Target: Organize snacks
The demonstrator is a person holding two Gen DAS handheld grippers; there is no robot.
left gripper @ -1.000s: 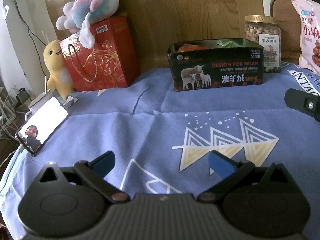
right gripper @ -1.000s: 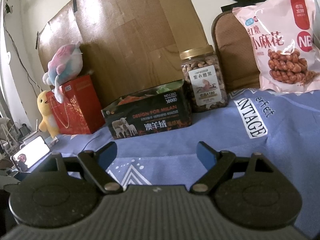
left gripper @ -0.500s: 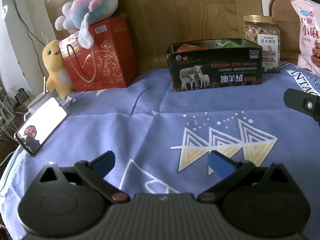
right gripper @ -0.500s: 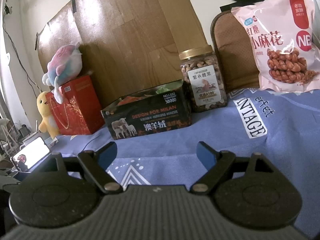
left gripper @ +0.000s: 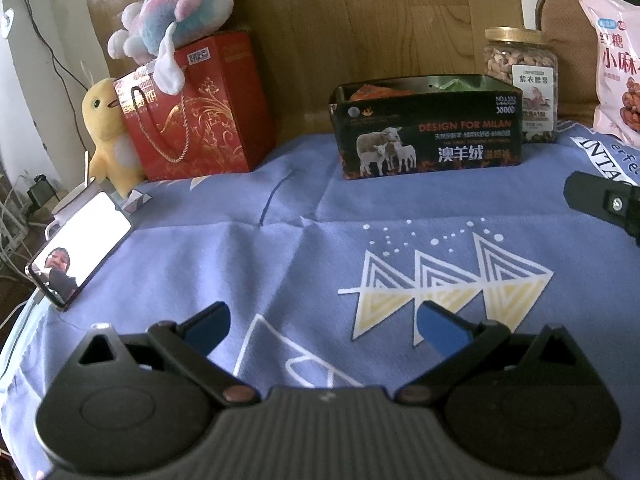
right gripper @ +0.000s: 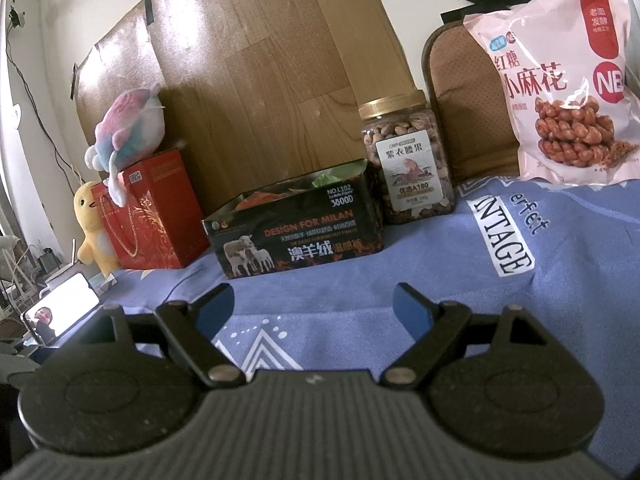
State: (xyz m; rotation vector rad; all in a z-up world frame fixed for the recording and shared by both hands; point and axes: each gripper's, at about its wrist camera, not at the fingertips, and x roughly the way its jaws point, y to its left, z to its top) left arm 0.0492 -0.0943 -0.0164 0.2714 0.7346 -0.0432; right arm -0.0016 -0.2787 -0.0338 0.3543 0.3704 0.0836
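Note:
A black tin box (left gripper: 428,136) (right gripper: 296,232) printed with sheep stands open at the back of the blue cloth, with orange and green packets inside. To its right are a clear nut jar (left gripper: 520,80) (right gripper: 404,160) with a gold lid and a pink snack bag (left gripper: 616,68) (right gripper: 560,92) leaning upright. My left gripper (left gripper: 324,328) hovers open and empty over the cloth, well in front of the box. My right gripper (right gripper: 312,304) is open and empty too, also short of the box. Part of the right gripper (left gripper: 604,204) shows at the left wrist view's right edge.
A red gift bag (left gripper: 192,112) (right gripper: 152,216) with a plush fish (left gripper: 176,12) on top and a yellow plush duck (left gripper: 108,132) stand at the back left. A phone (left gripper: 76,252) (right gripper: 60,312) leans at the left edge. A wooden board (right gripper: 260,72) backs everything.
Both grippers have drifted slightly; the scene has shifted a little in each view. Both stay open and nothing on the cloth has moved.

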